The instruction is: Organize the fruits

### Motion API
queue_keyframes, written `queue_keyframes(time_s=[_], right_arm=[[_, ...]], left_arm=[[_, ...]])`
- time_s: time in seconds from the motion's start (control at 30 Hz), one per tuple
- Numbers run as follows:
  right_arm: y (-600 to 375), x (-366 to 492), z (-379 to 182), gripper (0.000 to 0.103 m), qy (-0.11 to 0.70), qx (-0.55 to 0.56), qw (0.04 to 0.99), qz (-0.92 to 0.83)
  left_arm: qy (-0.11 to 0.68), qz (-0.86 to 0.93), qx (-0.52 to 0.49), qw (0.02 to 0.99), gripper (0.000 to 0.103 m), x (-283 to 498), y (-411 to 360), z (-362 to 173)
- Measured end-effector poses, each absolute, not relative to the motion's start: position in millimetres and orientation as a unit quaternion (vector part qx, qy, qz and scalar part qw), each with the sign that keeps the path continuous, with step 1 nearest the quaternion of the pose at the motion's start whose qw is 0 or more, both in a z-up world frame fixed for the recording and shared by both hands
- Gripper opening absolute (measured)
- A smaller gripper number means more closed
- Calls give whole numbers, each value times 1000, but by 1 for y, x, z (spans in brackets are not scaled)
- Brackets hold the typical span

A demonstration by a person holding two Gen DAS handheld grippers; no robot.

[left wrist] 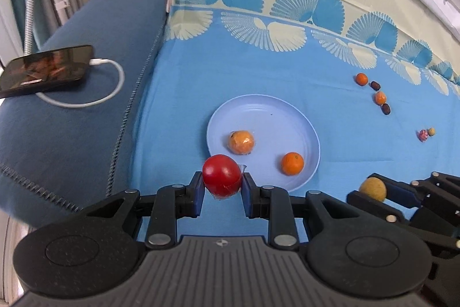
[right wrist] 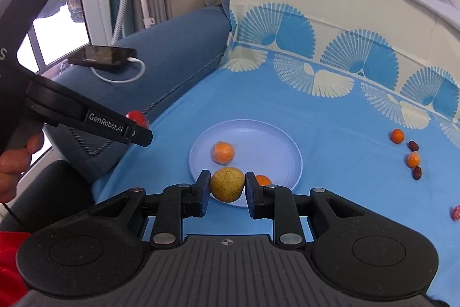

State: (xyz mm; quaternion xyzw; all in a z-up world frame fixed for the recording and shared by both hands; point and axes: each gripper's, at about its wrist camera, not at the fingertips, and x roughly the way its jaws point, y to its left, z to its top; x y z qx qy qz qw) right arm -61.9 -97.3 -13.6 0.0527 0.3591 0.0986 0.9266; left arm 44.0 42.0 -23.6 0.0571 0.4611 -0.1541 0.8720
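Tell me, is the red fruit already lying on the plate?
No, the red fruit is clamped between the fingers of the left tool, at the near rim of the plate, not lying on it.

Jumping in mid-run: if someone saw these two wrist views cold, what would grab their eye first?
Probably the shiny red round fruit pinched in the left gripper, at the near rim of the pale blue round plate. Next, the speckled yellow-green round fruit clamped in the right gripper, also at the plate's near edge. Two orange citrus fruits, one plastic-wrapped and one bare, already sit on the plate.
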Motion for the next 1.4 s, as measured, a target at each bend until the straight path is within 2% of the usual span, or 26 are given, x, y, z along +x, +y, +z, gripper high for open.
queue_keyframes(time_s=[0.47, 0.7, 0.73, 0.77, 0.8, 0.83, 0.87, 0.9, 0.97, 1.17, 1.4], right_arm=[[-125, 26, -94, 27, 430, 85, 896, 69], [-131, 56, -120, 27, 444, 81, 889, 76], [-132, 59, -122, 27, 445, 80, 889, 78], [-132, 62, -122, 31, 445, 79, 888, 80], [-132, 65, -123, 36, 445, 80, 888, 79], [-132, 67, -122, 51, 446, 81, 888, 79], [-132, 70, -120, 63, 448, 81, 887, 78], [-133, 70, -116, 68, 448, 80, 887, 75], [-135, 65, -106, 85, 443, 80, 890, 68], [-130, 16, -69, 97, 442, 79, 891, 71], [-107, -46, -30, 100, 411, 65, 906, 74]], left_arm=[[540, -171, 93, 819, 30, 132, -13, -108], [541, -173, 109, 816, 30, 162, -29, -129], [532, -180, 112, 820, 36, 164, -31, -128], [520, -192, 114, 825, 59, 165, -32, -125], [511, -202, 115, 827, 76, 167, -35, -123], [504, -204, 117, 831, 102, 168, -36, -120], [493, -195, 116, 840, 103, 168, -35, -115], [482, -189, 112, 848, 103, 166, -32, -110], [479, -198, 109, 848, 103, 163, -26, -100], [494, -160, 89, 850, 103, 122, 8, -74], [492, -116, 90, 858, 103, 60, 39, -52]])
